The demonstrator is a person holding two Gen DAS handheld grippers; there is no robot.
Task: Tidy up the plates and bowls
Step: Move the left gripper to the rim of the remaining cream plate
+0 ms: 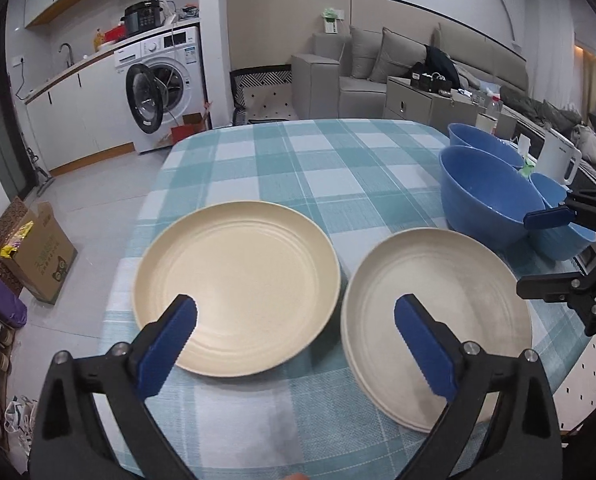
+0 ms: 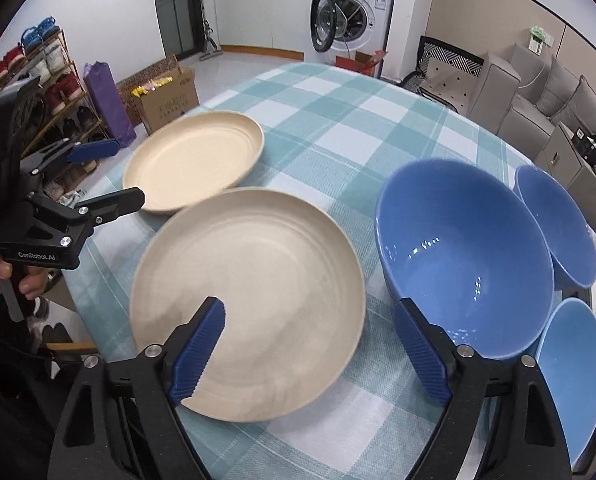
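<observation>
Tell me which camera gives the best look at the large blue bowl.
The right wrist view: the large blue bowl sits close, with its whole rim and glossy inside visible. The left wrist view shows it farther off at the right edge, mostly from the side, partly behind the right tool.

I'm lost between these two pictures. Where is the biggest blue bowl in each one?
Left wrist view: the biggest blue bowl sits at the right, beyond the paler plate.
Right wrist view: the same bowl fills the lower right, just right of that paler plate.
Shared landmark: the washing machine with its door open, far left in the left view, top centre in the right view.
</observation>
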